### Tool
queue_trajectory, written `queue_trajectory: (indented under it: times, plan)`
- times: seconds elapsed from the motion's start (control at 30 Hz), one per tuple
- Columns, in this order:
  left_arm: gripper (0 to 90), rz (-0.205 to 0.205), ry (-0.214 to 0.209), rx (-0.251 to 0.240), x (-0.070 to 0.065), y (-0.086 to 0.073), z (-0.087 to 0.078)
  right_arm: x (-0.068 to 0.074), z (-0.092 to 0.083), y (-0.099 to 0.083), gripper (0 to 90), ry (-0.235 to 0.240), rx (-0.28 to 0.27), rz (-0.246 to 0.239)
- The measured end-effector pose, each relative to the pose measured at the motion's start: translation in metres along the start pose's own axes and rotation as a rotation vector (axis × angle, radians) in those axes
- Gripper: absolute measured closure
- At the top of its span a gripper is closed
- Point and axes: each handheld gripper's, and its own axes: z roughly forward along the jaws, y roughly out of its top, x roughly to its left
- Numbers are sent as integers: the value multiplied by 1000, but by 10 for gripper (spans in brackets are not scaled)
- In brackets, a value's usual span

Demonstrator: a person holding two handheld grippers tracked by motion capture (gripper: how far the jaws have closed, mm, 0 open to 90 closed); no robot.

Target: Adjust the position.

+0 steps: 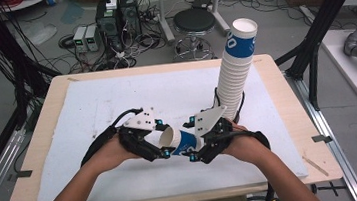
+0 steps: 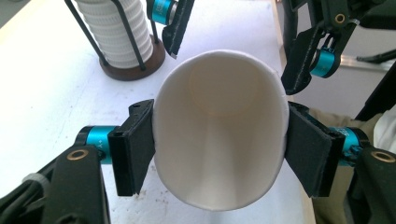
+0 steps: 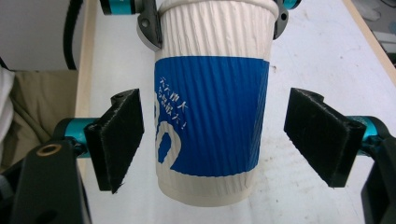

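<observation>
High view is showing a handover in mid-air over the white mat (image 1: 92,114): the paper cup (image 1: 181,141) is lying on its side between the two hands, a little below the table's centre, toward six o'clock. The left gripper (image 1: 158,142) is clamping the cup at its rim, and in the left gripper view its pads (image 2: 135,147) are pressing the mouth of the cup (image 2: 219,140) at nine and three o'clock, squeezing it slightly oval.

The right gripper (image 1: 197,146) is sitting around the cup's base end with its jaws spread wide. In the right gripper view the pads (image 3: 119,137) are standing clear of the blue-banded wall (image 3: 212,116) on both sides, gaps showing at nine and three o'clock, so this tool is gripping nothing.

Judging by this, the cup is passing to the left gripper alone. The tall stack of cups (image 1: 236,69) is standing in its holder at about two o'clock. The next move is probably calling for the right gripper to back off along the cup's axis without brushing it, while the left one is keeping its hold gentle enough not to crush the rim.
</observation>
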Motion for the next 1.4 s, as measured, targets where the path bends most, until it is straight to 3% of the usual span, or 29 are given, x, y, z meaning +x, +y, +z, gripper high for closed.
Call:
queue_trajectory:
  times: [0.33, 0.43, 0.9, 1.17, 1.3, 1.4]
  plan:
    - [304, 14, 2, 46, 0, 8, 4, 3, 11, 2, 206, -2, 54, -8]
    - [303, 21, 1, 57, -1, 10, 5, 3, 15, 3, 250, 11, 65, -17]
    - [267, 33, 20, 99, -5, 13, 11, 4, 22, 2, 283, 16, 78, -25]
    - [230, 23, 37, 67, -7, 13, 14, 4, 23, 0, 281, 3, 74, -8]
    - [224, 13, 36, 5, -6, 9, 14, 4, 22, -4, 283, 6, 63, 12]
    - [212, -12, 43, -71, -7, 6, 10, 4, 22, -9, 285, 9, 62, 36]
